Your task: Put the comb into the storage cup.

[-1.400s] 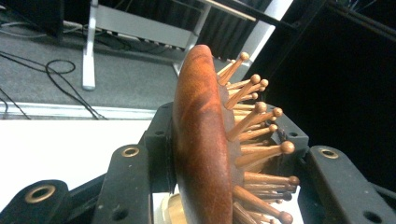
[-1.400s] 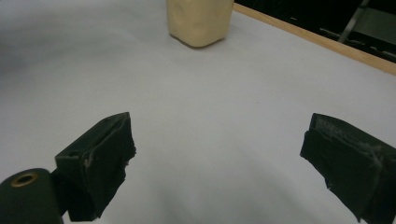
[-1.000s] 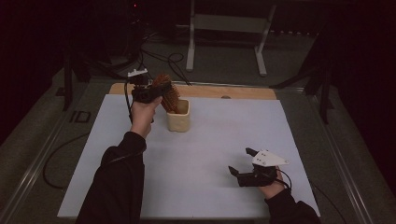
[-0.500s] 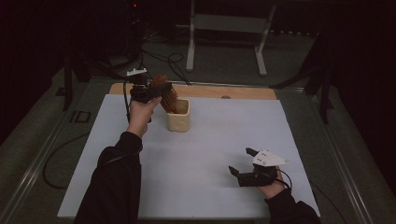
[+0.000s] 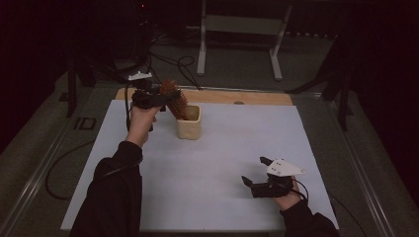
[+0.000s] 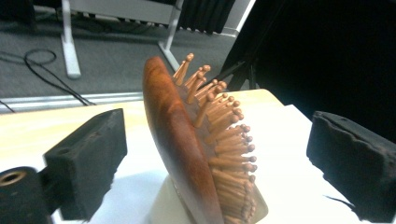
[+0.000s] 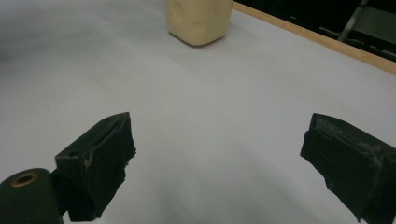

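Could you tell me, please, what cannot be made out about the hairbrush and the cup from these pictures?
- Hairbrush handle: in the left gripper view it drops into the cup, whose wall hides it.
- Cup's inside and how deep the brush sits: too small and dark in the high view.
- Cup's top: cut off by the upper edge of the right gripper view.

surface: lying white, a wooden strip showing along its far edge
cup: standing on the surface, far left of middle
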{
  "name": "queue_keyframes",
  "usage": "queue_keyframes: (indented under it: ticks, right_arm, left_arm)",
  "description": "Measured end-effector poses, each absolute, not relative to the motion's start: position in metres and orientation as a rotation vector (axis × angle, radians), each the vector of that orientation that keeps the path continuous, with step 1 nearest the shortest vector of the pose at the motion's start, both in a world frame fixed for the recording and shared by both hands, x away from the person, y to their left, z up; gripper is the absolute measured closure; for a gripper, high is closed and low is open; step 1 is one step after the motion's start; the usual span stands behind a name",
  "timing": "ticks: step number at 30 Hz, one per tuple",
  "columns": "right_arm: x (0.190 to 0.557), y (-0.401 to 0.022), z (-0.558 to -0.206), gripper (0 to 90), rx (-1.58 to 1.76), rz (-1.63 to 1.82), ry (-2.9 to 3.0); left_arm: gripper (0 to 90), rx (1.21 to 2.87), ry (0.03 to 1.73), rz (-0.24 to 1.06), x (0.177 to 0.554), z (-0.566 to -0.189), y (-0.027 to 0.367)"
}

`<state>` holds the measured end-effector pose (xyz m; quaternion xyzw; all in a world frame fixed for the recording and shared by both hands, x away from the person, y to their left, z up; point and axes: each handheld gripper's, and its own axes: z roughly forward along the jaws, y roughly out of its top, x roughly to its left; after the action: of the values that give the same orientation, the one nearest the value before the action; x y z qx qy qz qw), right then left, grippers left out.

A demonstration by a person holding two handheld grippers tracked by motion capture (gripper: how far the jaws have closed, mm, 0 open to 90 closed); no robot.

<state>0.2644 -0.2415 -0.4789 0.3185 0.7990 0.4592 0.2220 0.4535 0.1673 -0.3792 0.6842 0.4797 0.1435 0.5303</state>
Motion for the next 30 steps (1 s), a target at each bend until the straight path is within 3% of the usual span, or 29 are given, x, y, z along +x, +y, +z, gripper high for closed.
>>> queue_keyframes:
  ticks: [4,14,30]
  right_arm:
    - [0.264,-0.241,-0.48,7.8,0.882,1.268,2.214]
    - [0.264,-0.242,-0.481,7.8,0.895,1.266,2.211]
    - [0.267,-0.24,-0.481,7.8,0.891,1.275,2.213]
  left_arm:
    - [0.2,1.67,1.121,0.364,0.448,-0.378,0.169]
    - [0.1,1.787,1.051,0.413,0.434,-0.374,0.173]
    - [0.0,1.83,0.996,0.418,0.414,-0.371,0.189]
